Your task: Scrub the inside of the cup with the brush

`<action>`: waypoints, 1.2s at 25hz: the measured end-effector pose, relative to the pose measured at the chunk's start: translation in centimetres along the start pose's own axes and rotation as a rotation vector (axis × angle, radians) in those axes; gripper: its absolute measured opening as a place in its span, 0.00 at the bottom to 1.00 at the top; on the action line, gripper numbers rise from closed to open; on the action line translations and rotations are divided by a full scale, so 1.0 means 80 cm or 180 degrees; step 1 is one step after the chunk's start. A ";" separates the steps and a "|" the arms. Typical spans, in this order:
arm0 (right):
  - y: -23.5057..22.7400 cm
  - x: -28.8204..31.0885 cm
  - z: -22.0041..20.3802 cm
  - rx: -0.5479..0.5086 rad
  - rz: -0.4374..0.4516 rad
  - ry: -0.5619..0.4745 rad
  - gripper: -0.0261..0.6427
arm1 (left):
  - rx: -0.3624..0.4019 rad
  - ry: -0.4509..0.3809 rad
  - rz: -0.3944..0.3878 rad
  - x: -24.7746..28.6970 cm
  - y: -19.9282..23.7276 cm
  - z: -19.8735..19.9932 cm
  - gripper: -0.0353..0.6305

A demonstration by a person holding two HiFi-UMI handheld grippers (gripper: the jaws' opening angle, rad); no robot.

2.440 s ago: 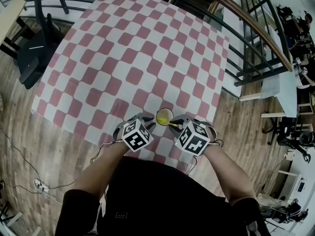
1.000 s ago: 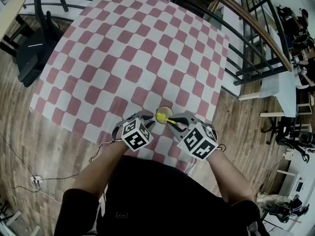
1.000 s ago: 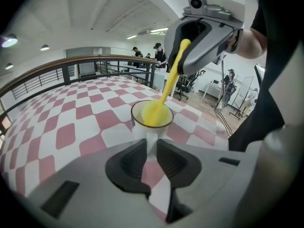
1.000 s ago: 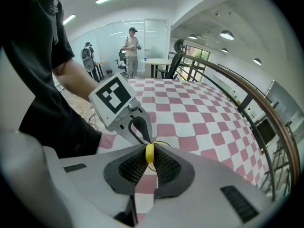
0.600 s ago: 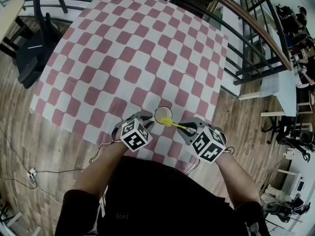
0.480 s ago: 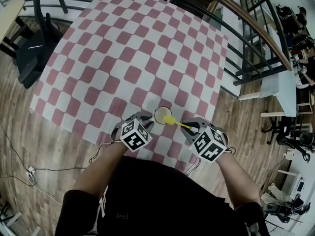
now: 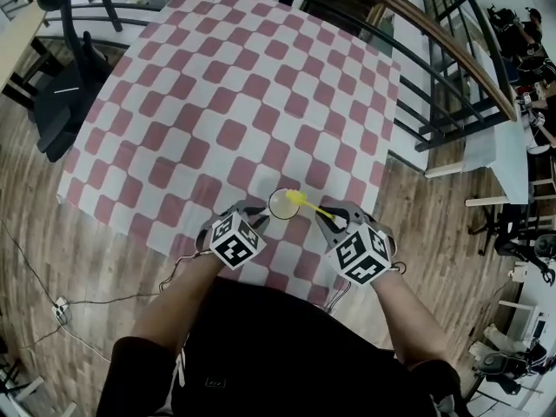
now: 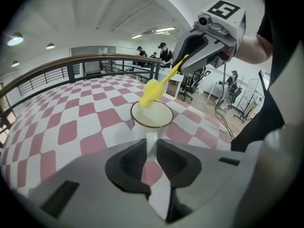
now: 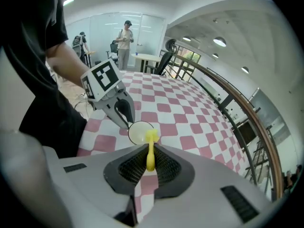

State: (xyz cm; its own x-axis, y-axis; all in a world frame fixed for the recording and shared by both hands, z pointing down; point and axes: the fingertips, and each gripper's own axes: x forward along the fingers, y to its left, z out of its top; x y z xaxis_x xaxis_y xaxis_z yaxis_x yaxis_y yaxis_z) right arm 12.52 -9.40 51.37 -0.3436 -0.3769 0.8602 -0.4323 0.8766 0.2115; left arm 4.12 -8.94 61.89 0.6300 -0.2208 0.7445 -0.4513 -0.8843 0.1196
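Hovering at the cup [image 7: 280,206] rim, brush [image 7: 306,204] pinched in right hand-held gripper [image 7: 328,218]

The cup [image 7: 283,205] stands on the table [image 7: 217,102], brush [image 7: 308,206] over its rim.

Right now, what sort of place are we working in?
Probably an open-plan office or lab mezzanine: a checked-cloth table beside a railing, an office chair, and people standing in the background.
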 end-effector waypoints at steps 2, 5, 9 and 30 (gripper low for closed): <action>-0.002 0.000 0.012 0.0131 0.0007 -0.0177 0.10 | 0.0007 0.0033 0.0051 0.001 -0.001 0.000 0.16; -0.005 -0.010 0.036 0.0328 0.0032 -0.0534 0.10 | 0.0031 0.0108 0.0136 -0.003 -0.001 0.001 0.15; -0.011 -0.034 0.049 0.0773 0.0156 -0.1065 0.10 | 0.0045 0.0212 0.0261 -0.011 -0.001 0.001 0.16; -0.008 -0.178 0.054 0.1906 0.0587 -0.2625 0.10 | -0.0587 -0.1009 0.0726 -0.204 -0.028 0.104 0.15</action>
State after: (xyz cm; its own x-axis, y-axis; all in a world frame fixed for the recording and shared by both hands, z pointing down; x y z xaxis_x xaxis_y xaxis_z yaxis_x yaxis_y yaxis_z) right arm 14.09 -5.86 36.98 -0.8133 -0.5374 0.2230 -0.5813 0.7341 -0.3510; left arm 0.12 -6.77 43.98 0.6512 -0.5430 0.5302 -0.6886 -0.7164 0.1121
